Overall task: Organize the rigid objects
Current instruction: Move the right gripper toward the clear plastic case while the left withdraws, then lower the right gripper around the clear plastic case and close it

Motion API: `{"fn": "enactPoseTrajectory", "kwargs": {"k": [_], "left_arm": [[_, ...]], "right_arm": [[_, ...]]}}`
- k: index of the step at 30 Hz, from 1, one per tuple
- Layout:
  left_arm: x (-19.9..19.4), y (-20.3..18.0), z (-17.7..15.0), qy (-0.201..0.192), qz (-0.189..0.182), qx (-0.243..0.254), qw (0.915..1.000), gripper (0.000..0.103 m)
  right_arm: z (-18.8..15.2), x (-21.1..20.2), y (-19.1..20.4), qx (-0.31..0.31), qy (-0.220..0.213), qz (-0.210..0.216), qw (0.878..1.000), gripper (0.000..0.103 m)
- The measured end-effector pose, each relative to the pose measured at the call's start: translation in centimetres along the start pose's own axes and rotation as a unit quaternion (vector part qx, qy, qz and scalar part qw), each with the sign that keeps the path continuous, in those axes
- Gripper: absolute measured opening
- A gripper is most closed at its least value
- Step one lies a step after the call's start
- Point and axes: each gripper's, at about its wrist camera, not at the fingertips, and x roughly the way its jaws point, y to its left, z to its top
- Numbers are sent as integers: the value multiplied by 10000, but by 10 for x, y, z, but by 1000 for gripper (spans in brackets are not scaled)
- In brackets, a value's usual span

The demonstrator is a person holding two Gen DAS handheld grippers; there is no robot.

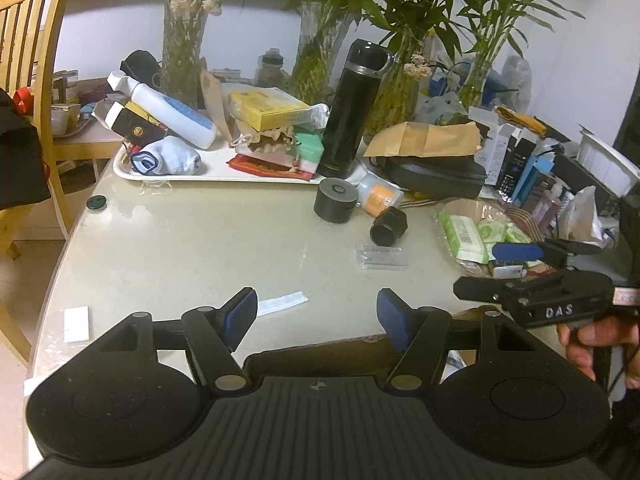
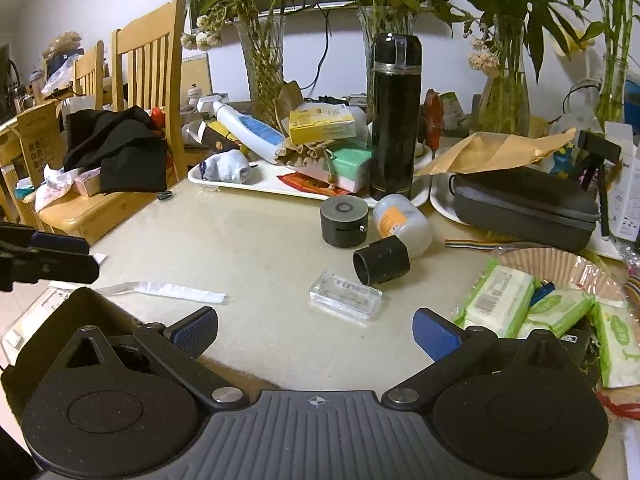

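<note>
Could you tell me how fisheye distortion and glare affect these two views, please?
Left wrist view: the wooden chair bows strongly at the edge, and glare streaks the table. Right wrist view: the black flask near centre stays straight; the corners go dark.

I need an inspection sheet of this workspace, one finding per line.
Surface: beige table, front part bare.
Job's things: clear plastic case flat; black tube and white bottle lying down; black puck and black flask upright.
Clutter: white tray piled up; wipes basket.
Grippers: left gripper and right gripper open, empty.
Cables: black cable on the wall.
Surroundings: wooden chair, plant vases.
</note>
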Motion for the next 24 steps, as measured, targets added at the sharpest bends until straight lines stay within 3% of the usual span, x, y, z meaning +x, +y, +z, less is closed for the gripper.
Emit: {"fn": "enactPoseTrajectory", "kwargs": {"k": [13, 24], "left_arm": [[4, -2, 0, 110, 97, 73, 9999, 66], [8, -6, -3, 246, -15, 112, 9996, 66]], "right_arm": [[13, 48, -9, -66, 535, 108, 9985, 103], [25, 83, -16, -690, 645, 440, 9946, 102]]}}
